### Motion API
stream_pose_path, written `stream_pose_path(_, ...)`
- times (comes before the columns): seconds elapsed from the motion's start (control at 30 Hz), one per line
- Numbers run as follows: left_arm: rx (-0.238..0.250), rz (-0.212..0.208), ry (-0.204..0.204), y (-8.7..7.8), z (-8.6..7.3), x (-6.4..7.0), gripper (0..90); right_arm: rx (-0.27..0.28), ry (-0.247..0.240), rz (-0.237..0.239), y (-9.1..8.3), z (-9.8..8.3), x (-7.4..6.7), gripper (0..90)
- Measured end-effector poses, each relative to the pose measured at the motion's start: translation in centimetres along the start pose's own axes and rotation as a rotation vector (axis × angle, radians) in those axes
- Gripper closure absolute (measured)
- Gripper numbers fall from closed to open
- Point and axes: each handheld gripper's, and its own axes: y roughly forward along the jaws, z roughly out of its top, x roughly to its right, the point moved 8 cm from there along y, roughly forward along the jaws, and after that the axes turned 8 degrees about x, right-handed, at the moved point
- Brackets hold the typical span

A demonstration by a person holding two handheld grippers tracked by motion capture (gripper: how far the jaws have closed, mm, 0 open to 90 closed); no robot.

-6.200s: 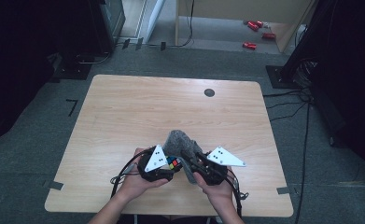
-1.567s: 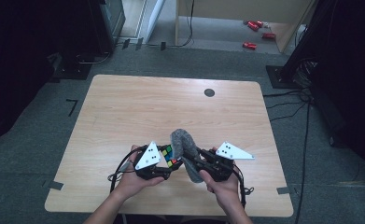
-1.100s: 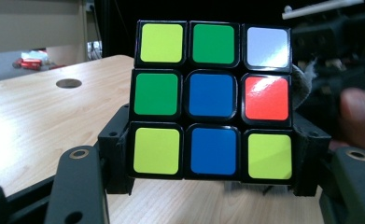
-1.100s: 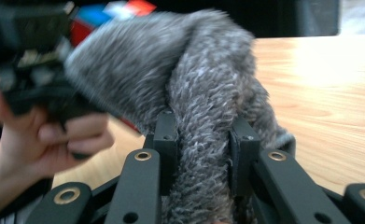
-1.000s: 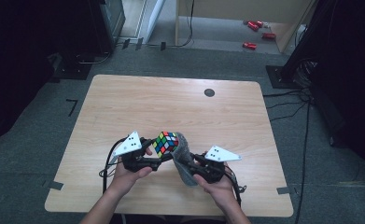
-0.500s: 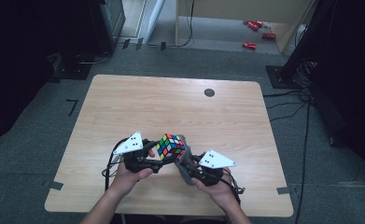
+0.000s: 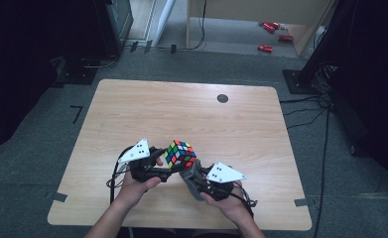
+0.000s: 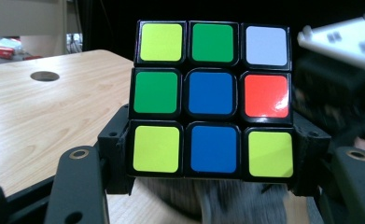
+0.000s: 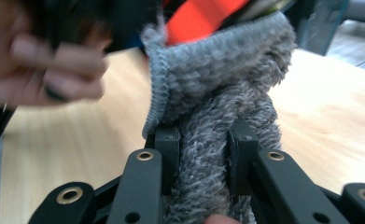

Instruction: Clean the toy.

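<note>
A scrambled puzzle cube (image 7: 180, 154) is held just above the table's near middle by my left gripper (image 7: 171, 166), which is shut on its lower layer. In the left gripper view the cube (image 8: 213, 98) shows green, blue, yellow, white and red squares between the black jaws. My right gripper (image 7: 194, 179) is shut on a grey fluffy cloth (image 7: 190, 177). The cloth (image 9: 213, 116) is bunched between the right jaws and presses up against the cube's underside (image 9: 199, 18).
The wooden table (image 7: 191, 119) has a round black grommet (image 7: 223, 98) near its far edge. Cables trail from both grippers toward the near edge. Red cans (image 7: 272, 29) lie on the floor beyond the table, and dark equipment stands at both sides.
The right gripper with the cloth has shifted slightly under the cube. The left gripper and the cube have stayed in place.
</note>
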Motion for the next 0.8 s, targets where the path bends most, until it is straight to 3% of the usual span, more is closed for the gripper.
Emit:
stream_pose_path(0.1, -0.007, 0.007, -0.001, -0.1, -0.1, -0.2, 34.7, -0.007, -0.016, -0.019, 0.2, 0.0, -0.1, 72.0)
stream_pose_path(0.27, -0.024, -0.003, 0.009, 0.3, -0.5, 0.1, 34.6, 0.074, 0.039, -0.09, -1.2, 1.3, 2.0, 72.4)
stream_pose_path(0.53, -0.003, 0.016, -0.011, -0.1, -0.1, -0.3, 34.6, -0.01, -0.013, -0.013, 0.6, -0.3, -0.7, 72.3)
stream_pose_path(0.63, -0.009, 0.011, -0.005, 0.0, -0.2, -0.1, 34.6, 0.016, 0.005, -0.042, -0.1, 0.4, 0.3, 72.3)
stream_pose_path(0.73, -0.02, 0.004, 0.004, 0.3, -0.5, 0.2, 34.6, 0.076, 0.06, -0.088, -1.1, 1.4, 1.8, 72.4)
stream_pose_path(0.8, -0.017, 0.005, 0.001, 0.4, -0.5, 0.2, 34.6, 0.073, 0.059, -0.094, -1.1, 1.4, 1.8, 72.3)
